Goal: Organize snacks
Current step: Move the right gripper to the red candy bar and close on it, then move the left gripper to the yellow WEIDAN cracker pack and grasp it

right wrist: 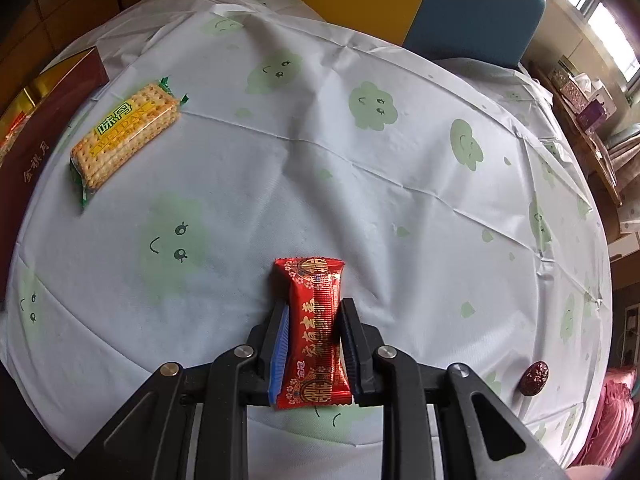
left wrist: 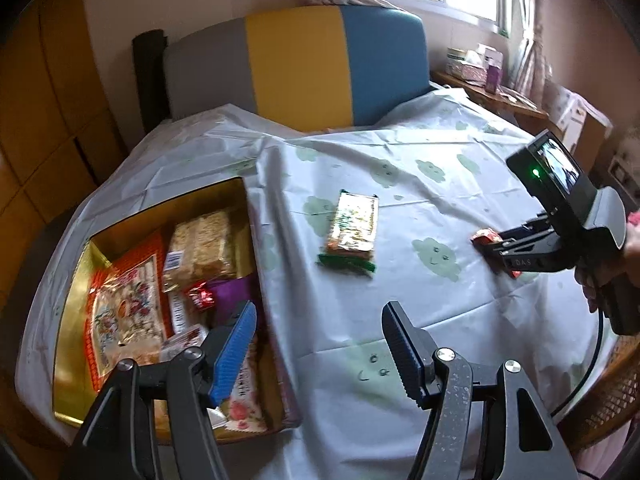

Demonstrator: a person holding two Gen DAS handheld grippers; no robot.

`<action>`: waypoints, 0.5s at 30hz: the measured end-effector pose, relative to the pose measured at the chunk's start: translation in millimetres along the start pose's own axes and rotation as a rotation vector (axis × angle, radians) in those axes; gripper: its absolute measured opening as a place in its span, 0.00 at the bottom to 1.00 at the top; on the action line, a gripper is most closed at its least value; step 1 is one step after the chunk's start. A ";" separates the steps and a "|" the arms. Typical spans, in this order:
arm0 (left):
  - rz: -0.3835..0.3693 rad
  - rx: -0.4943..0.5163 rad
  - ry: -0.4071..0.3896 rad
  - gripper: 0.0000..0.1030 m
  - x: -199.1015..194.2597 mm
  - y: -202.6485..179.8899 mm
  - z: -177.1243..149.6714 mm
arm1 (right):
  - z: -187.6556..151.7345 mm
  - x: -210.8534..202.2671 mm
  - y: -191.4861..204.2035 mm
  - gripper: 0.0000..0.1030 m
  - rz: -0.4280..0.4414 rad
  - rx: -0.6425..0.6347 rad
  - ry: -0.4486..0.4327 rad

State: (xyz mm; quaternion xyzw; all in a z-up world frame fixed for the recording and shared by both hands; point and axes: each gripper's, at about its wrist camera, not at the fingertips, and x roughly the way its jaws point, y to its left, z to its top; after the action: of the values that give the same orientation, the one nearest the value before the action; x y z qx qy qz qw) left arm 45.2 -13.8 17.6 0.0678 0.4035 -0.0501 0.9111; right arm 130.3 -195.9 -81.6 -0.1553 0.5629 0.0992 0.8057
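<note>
My right gripper (right wrist: pixel 313 320) is shut on a red wrapped candy (right wrist: pixel 314 320), low over the tablecloth; both also show in the left wrist view, the gripper (left wrist: pixel 490 246) and the candy (left wrist: pixel 485 237) at the right. A cracker packet (left wrist: pixel 352 232) lies in the middle of the table; it also shows in the right wrist view (right wrist: pixel 124 136). A gold-lined snack box (left wrist: pixel 72 360) at the left holds several packets. My left gripper (left wrist: pixel 320 356) is open and empty, above the box's right wall.
The round table has a white cloth with green clouds (right wrist: pixel 360 168). A dark brown oval snack (right wrist: pixel 534 377) lies near the right edge. A grey, yellow and blue chair back (left wrist: pixel 300 64) stands behind the table. A shelf with boxes (left wrist: pixel 480 68) is at the back right.
</note>
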 end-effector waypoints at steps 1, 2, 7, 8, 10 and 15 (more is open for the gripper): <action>-0.005 0.005 0.002 0.65 1.2 -2.1 0.7 | 2.0 1.9 -1.6 0.24 0.004 0.003 0.001; -0.007 0.012 0.004 0.65 1.8 -4.6 1.3 | 4.3 3.5 -0.2 0.24 0.007 0.007 0.003; -0.011 0.045 0.011 0.65 6.9 -13.7 3.2 | 5.5 8.7 -3.7 0.24 0.013 0.011 0.004; -0.014 0.048 0.014 0.65 8.0 -15.1 3.9 | 5.5 9.0 -4.3 0.24 0.014 0.011 0.004; -0.018 0.053 0.018 0.65 10.5 -17.2 5.4 | 3.8 9.2 -5.7 0.24 0.015 0.013 0.004; -0.024 0.067 0.029 0.65 15.4 -23.6 7.7 | 3.6 11.3 -5.5 0.25 0.012 0.016 0.004</action>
State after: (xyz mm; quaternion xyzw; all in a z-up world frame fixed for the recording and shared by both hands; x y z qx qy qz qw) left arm 57.7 -38.9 9.4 0.0942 0.4155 -0.0735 0.9017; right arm 139.2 -199.9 -90.3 -0.1456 0.5664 0.0993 0.8051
